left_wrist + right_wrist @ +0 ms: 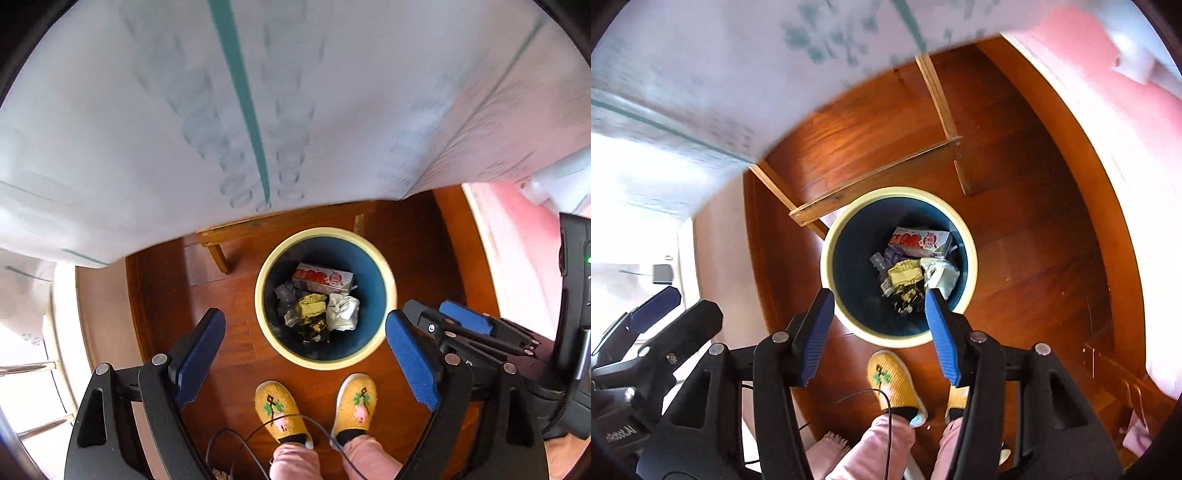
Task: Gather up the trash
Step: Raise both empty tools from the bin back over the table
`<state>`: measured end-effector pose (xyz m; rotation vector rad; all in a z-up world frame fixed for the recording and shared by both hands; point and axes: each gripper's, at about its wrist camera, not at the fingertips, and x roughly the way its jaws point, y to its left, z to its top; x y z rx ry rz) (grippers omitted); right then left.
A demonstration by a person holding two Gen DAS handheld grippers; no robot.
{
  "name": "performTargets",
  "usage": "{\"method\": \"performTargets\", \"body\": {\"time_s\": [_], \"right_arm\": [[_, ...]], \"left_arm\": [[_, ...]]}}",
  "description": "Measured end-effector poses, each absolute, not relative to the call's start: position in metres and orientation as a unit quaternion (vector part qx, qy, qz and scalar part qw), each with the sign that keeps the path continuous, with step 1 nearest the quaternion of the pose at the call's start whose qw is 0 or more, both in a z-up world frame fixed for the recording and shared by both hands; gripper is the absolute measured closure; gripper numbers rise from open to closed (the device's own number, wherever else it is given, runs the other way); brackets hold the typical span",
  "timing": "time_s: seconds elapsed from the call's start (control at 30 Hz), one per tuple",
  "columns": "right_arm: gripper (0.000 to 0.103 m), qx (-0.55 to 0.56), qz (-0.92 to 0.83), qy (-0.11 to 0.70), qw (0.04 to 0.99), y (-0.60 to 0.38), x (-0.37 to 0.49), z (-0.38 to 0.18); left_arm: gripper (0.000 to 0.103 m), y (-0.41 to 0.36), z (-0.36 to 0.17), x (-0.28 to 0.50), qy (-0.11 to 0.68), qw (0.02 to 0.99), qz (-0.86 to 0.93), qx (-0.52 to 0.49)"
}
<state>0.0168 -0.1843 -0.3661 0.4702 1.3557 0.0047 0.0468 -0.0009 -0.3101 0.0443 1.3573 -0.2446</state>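
Both my grippers hang over the bin (325, 297), pointed straight down at the wooden floor (417, 251). My left gripper (303, 354) has its blue pads wide apart with nothing between them; my right gripper (879, 332) is likewise spread and empty. The trash lies at the bottom of the bin: a red-and-white carton (921, 242), a crumpled yellow wrapper (905, 273) and a white wad of paper (942, 275) beside it. My slippers (277, 410) stand just short of the rim. I judge the drop is done here; the next move calls for lifting away toward the cloth-covered table (147, 110) to look for more.
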Motion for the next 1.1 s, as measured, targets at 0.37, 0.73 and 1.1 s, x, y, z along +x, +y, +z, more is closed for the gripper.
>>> {"method": "performTargets", "body": {"time_s": [0.37, 0.73, 1.1], "right_arm": [[0.055, 0.232, 0.004, 0.592, 0.772, -0.203, -0.009, -0.229], [0.055, 0.229, 0.015, 0.525, 0.820, -0.204, -0.024, -0.090], [0.055, 0.214, 0.013, 0.448, 0.868, -0.179, -0.012, 0.016]], "left_arm": [[0.013, 0.013, -0.164, 0.031, 0.597, 0.787, -0.155, -0.008], [0.013, 0.039, -0.004, 0.041, 0.532, 0.829, -0.170, -0.031], [0.013, 0.054, 0.112, 0.053, 0.446, 0.873, -0.197, 0.007]]}}
